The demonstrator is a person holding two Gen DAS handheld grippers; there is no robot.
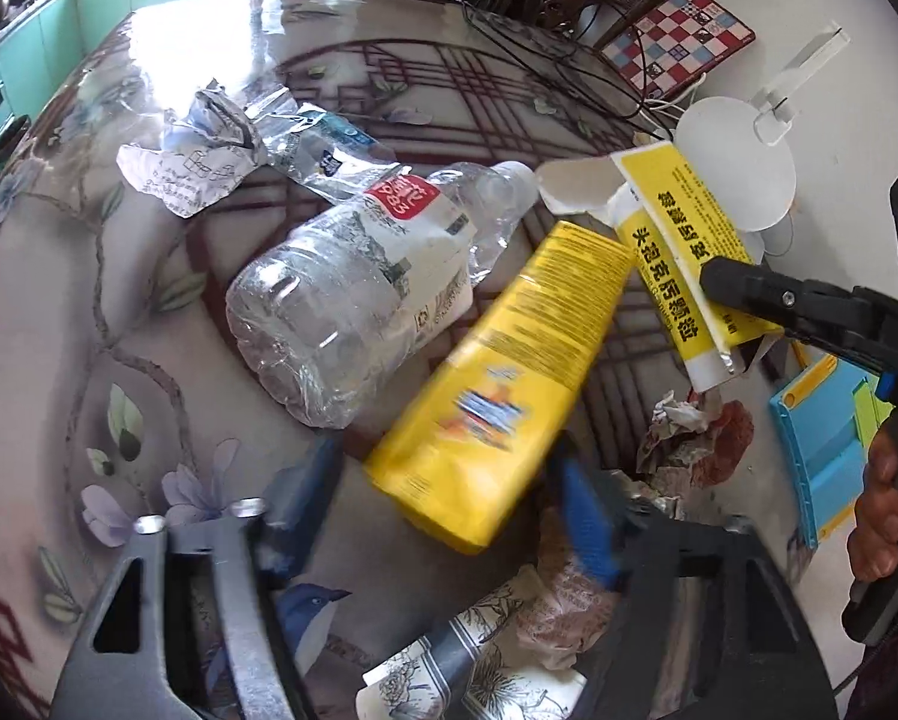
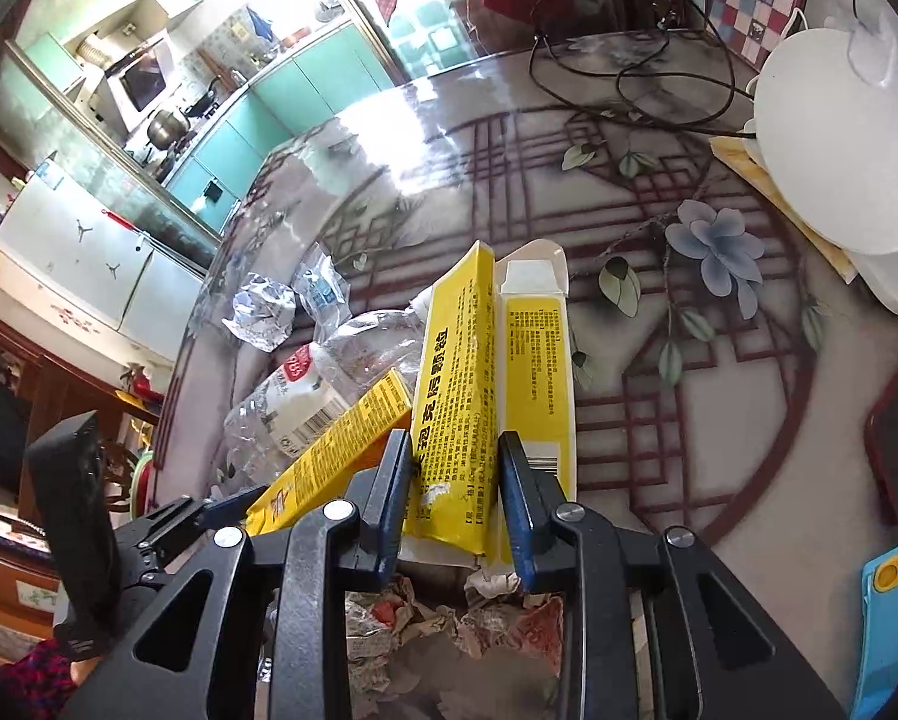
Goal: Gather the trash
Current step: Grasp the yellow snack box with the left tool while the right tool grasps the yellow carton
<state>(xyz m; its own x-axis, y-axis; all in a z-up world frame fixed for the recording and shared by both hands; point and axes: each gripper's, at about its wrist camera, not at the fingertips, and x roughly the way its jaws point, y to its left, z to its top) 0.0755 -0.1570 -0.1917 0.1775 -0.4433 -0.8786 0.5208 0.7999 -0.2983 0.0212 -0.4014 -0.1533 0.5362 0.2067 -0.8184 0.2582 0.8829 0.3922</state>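
My left gripper (image 1: 443,480) has its blue-padded fingers wide apart around the lower end of a plain yellow box (image 1: 508,372), which looks blurred and tilted; I cannot tell whether the pads touch it. My right gripper (image 2: 454,480) is shut on a yellow and white medicine box (image 2: 460,396) with black characters and an open flap, held above crumpled paper (image 2: 449,618). That box also shows in the left wrist view (image 1: 682,252) with a right finger (image 1: 748,288) on it. A crushed clear bottle (image 1: 353,294) lies left of the boxes. Crumpled paper (image 1: 203,162) and plastic wrap (image 1: 317,144) lie farther back.
A round table with a glossy flower-patterned cover (image 2: 718,360) holds everything. A white round lamp base (image 2: 832,138), black cables (image 2: 616,84) and a checkered board (image 1: 676,42) sit at the far right. A blue dustpan-like tray (image 1: 820,444) lies at the right. Crumpled wrappers (image 1: 694,444) lie near it.
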